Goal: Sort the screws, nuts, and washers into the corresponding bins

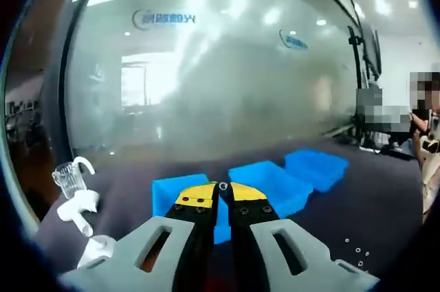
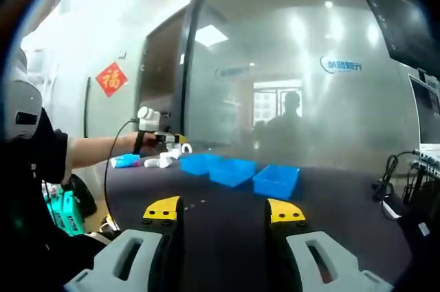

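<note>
left gripper (image 1: 223, 187) pinches what looks like a small metal nut (image 1: 223, 186) above three blue plastic bins (image 1: 265, 185); right gripper (image 2: 224, 211) spread wide over dark table (image 2: 220, 244).

You have a frosted glass wall (image 1: 227, 79) behind the table, with a blue logo (image 1: 163, 18) on it. At the table's left edge you see a clear glass cup (image 1: 70, 178) beside some white plastic parts (image 1: 81, 208). In the right gripper view a red paper decoration (image 2: 111, 79) hangs on the white wall, and cables (image 2: 395, 172) lie at the right
</note>
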